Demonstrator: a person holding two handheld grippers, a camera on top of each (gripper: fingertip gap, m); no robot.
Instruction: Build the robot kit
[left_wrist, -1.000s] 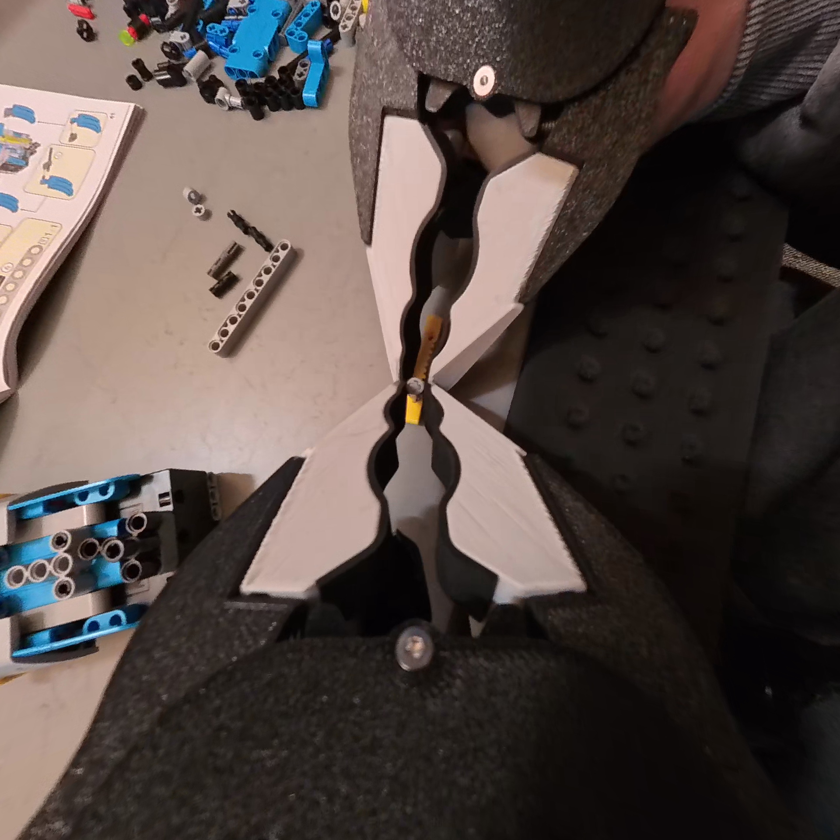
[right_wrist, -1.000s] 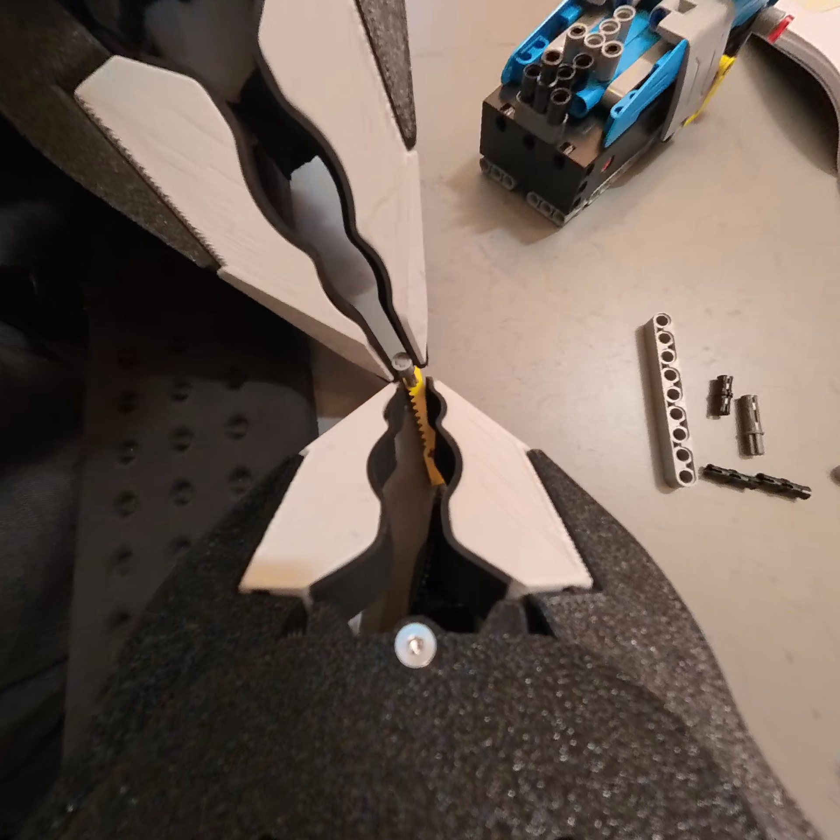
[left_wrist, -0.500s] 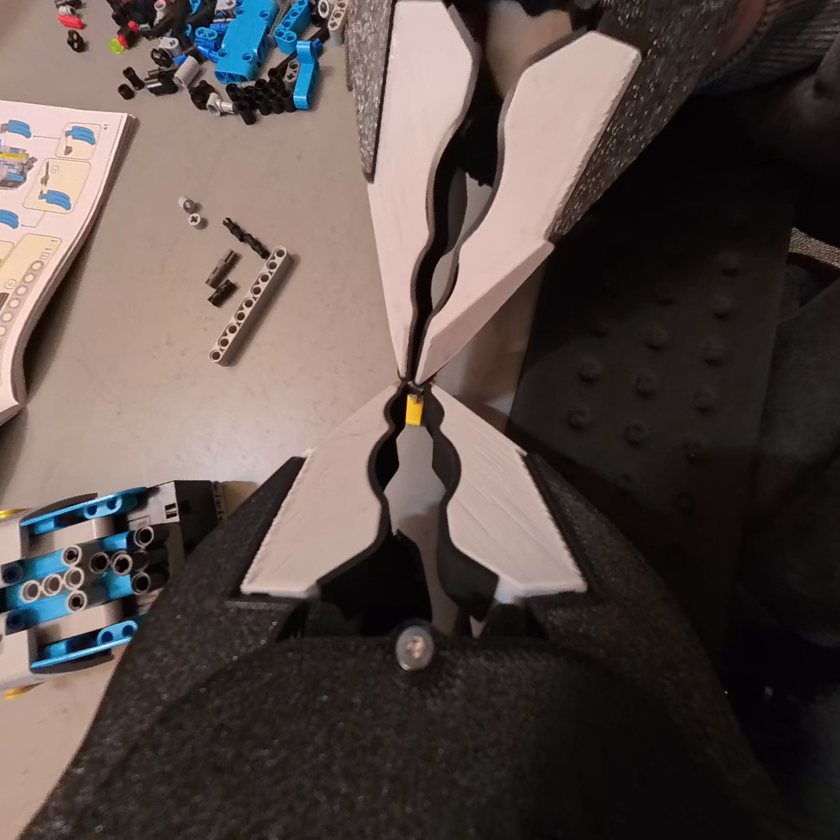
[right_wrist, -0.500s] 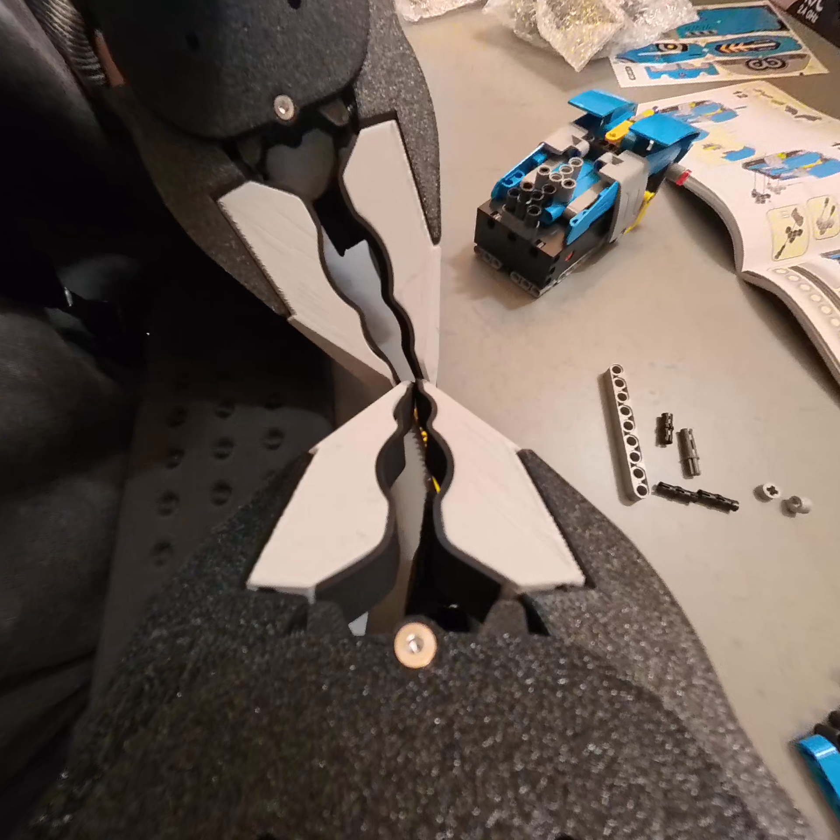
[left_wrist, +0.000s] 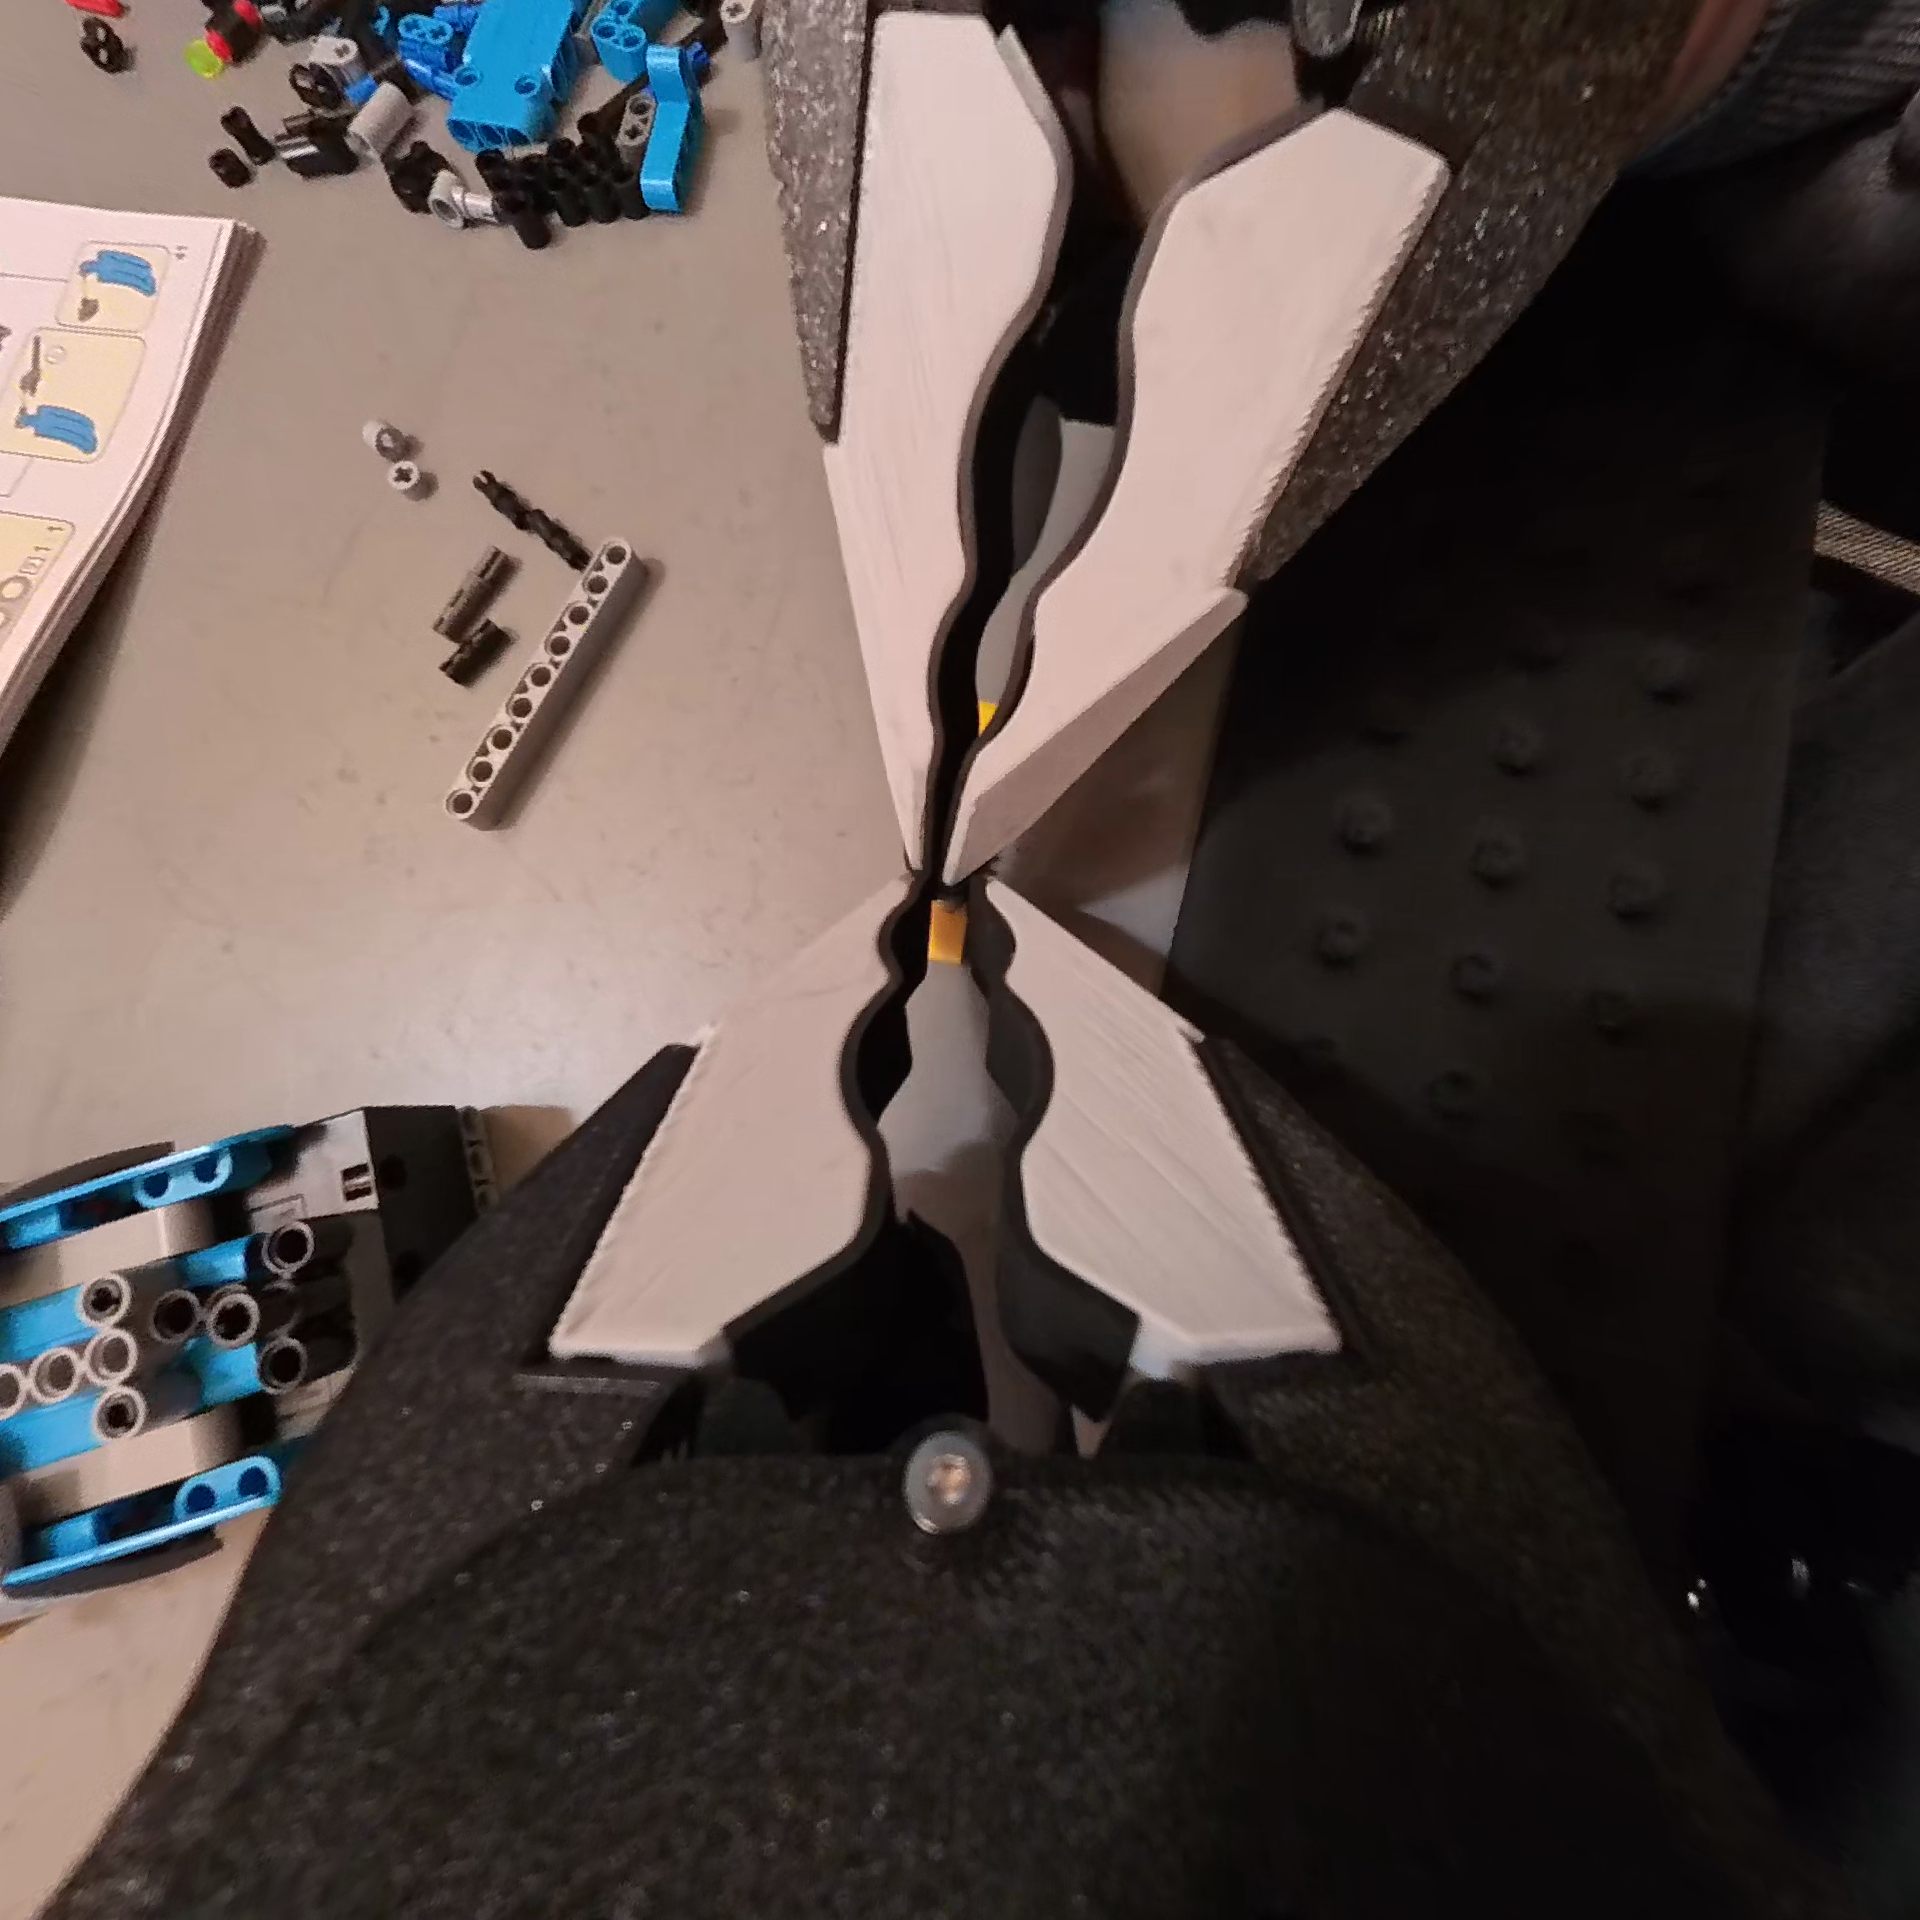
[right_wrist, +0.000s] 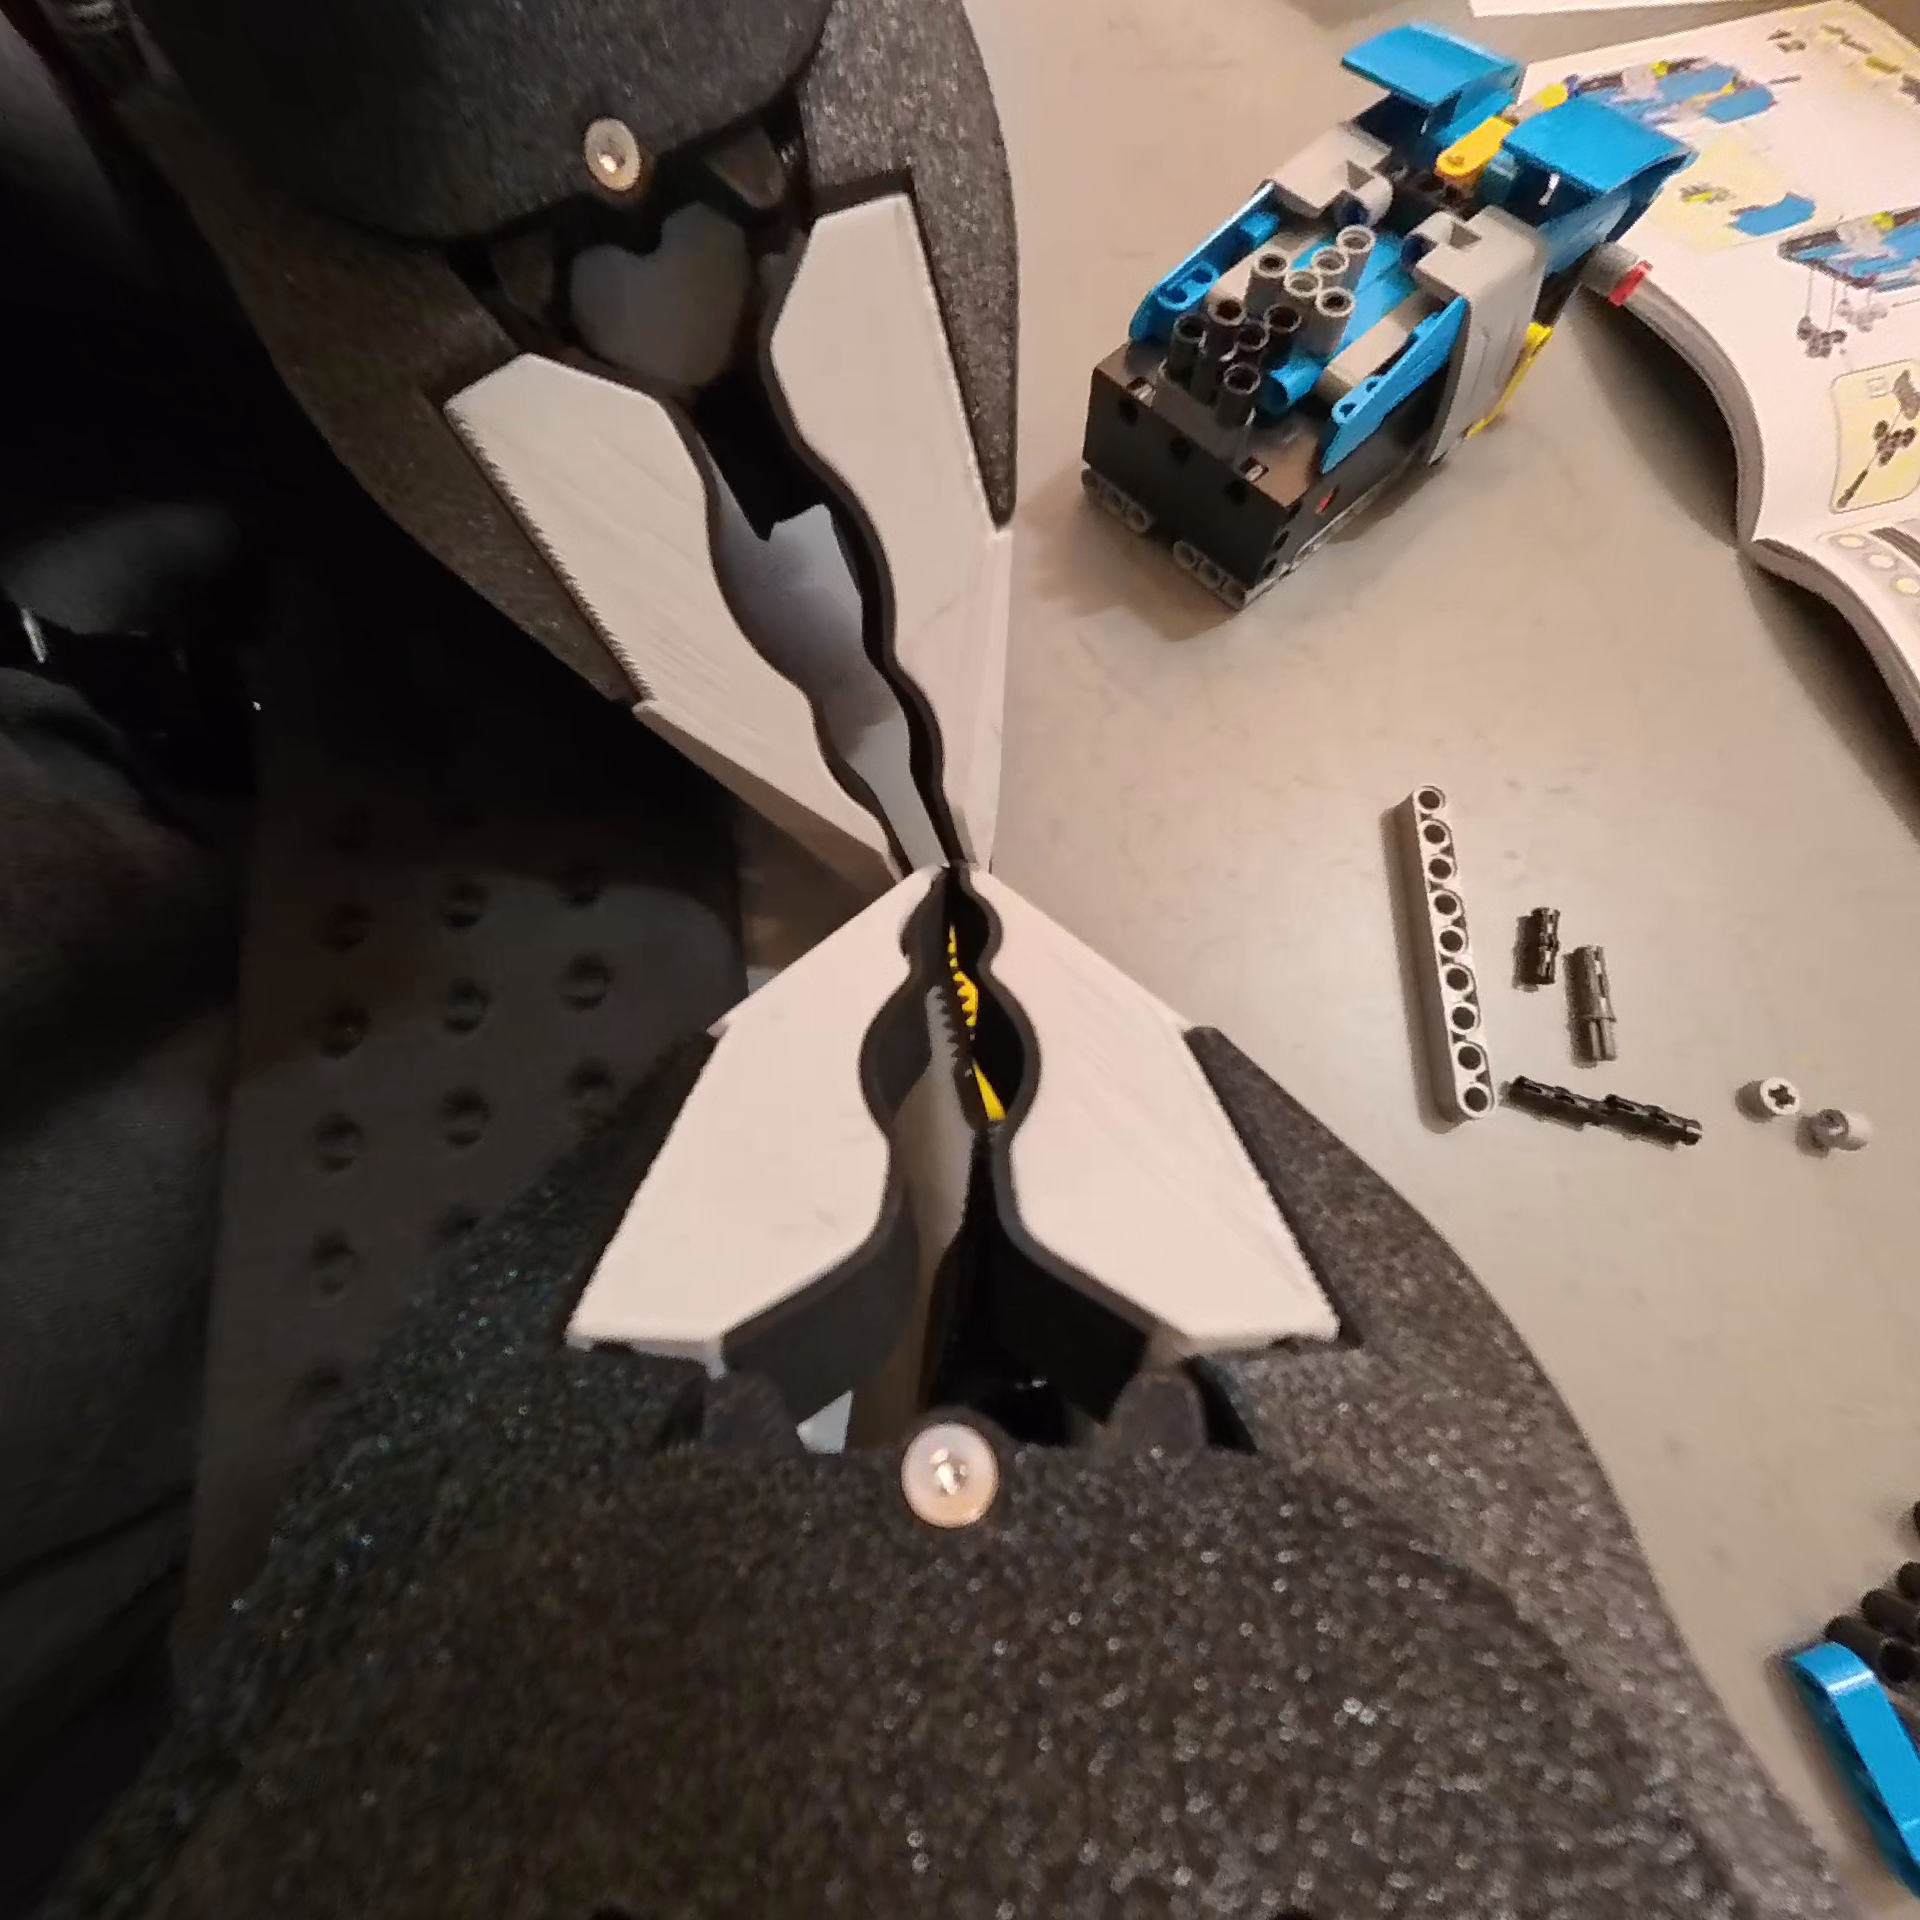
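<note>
Both grippers meet tip to tip above the table's edge: the left gripper (left_wrist: 948, 914) pinches one end of a yellow toothed strip (right_wrist: 966, 1003), the right gripper (right_wrist: 958, 904) clamps the rest

No writing can be read with any certainty. The open instruction booklet (left_wrist: 99, 416) at the bench's (left_wrist: 312, 935) left edge in the left wrist view, seen again at the far right edge (right_wrist: 1839, 343) in the right wrist view, carries printed step panels with small numerals and part drawings, all too small and blurred to make out. Nothing else in either view bears a legible label, brand or sign.
</note>
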